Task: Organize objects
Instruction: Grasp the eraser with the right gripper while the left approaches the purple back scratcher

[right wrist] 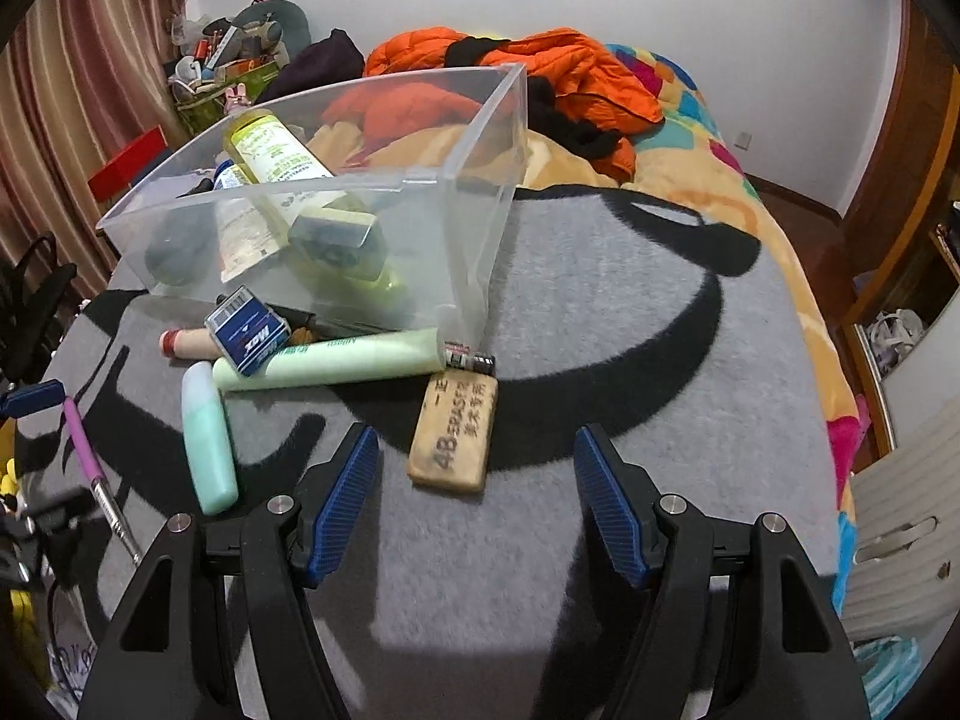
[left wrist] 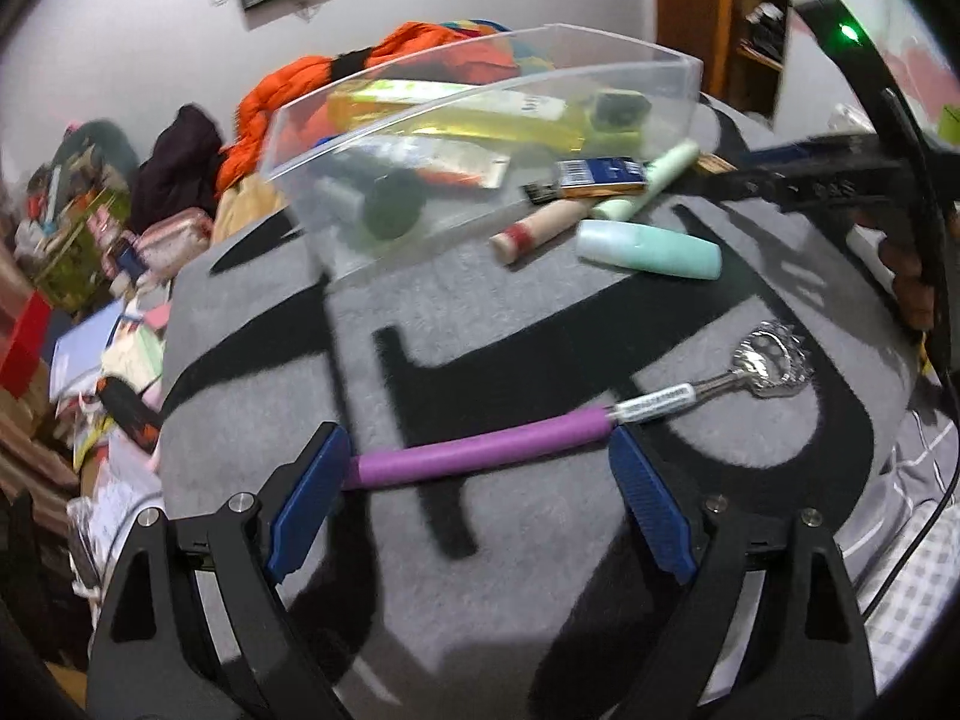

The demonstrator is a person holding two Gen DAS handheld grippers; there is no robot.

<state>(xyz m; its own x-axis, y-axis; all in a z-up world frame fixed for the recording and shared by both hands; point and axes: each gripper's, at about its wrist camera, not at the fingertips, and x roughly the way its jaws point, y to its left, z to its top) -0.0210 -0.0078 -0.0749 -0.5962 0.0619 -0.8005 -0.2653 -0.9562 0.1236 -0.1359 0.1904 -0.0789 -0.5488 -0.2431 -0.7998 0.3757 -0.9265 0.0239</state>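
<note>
A clear plastic bin [left wrist: 456,120] [right wrist: 480,138] stands on the grey and black mat and holds a yellow bottle [right wrist: 282,162] and other items. Beside it lie a blue box [right wrist: 246,330], a pale green tube [right wrist: 336,360], a mint bottle [left wrist: 648,249] [right wrist: 207,438], a beige tube [left wrist: 534,228] and a worn eraser [right wrist: 453,435]. A purple-handled back scratcher [left wrist: 480,453] [right wrist: 84,450] lies across the tips of my open left gripper [left wrist: 480,480]. My open right gripper [right wrist: 477,498] is empty, just short of the eraser.
The mat [left wrist: 540,324] covers a bed with an orange jacket [right wrist: 576,72] and a colourful blanket [right wrist: 708,156] behind the bin. Clutter is piled at the left [left wrist: 90,300]. The right gripper's body [left wrist: 870,180] shows at the left view's right edge.
</note>
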